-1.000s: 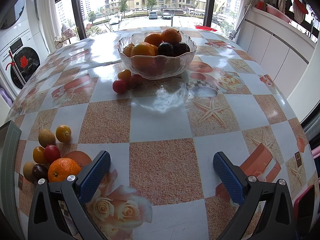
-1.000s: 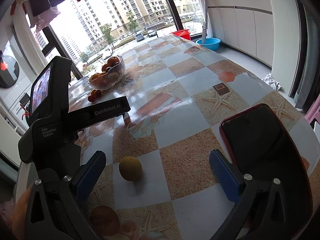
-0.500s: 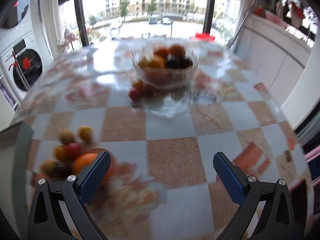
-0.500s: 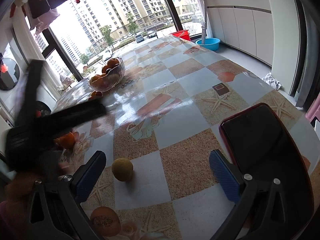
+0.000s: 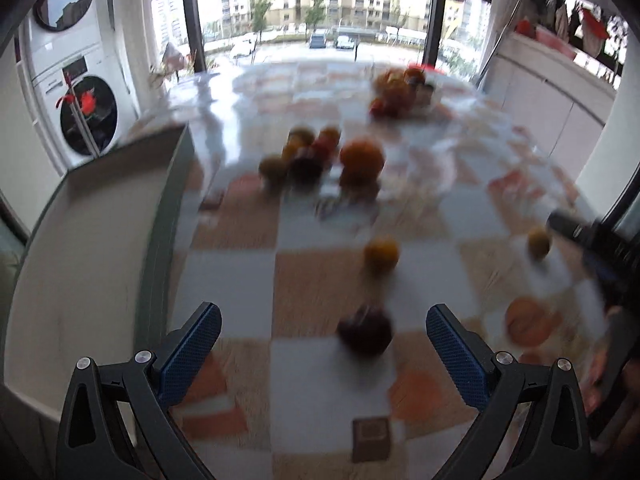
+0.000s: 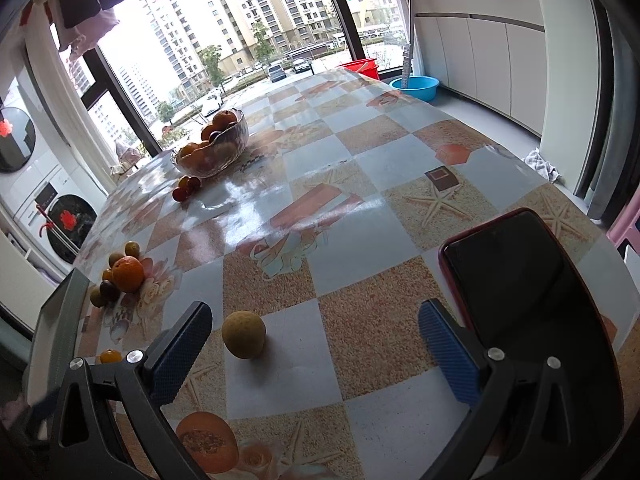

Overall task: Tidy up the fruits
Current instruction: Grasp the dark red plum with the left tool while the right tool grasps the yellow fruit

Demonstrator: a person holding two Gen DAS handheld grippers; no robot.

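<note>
Table point(image 6: 360, 208): checked cloth, starfish and rose prints.
Grey tray point(image 5: 80, 248): at the table's left edge, left of the left claw.
Phone point(image 6: 520, 280): dark screen, red case, flat on the table just ahead of the right claw's right finger.
Glass bowl point(image 6: 212, 152): far end, filled with oranges and dark fruit; small red fruits point(image 6: 186, 189) just beside it.
Fruit cluster point(image 6: 120, 276): large orange with smaller pieces, near the tray.
Left claw point(image 5: 323, 354): spread, holding nothing; blurred view. Dark round fruit point(image 5: 365, 332) on the table between and just ahead of its fingers.
Right claw point(image 6: 316, 354): spread, holding nothing. Yellow-brown fruit point(image 6: 243, 334) lies just ahead, nearer its left finger, not touching.
</note>
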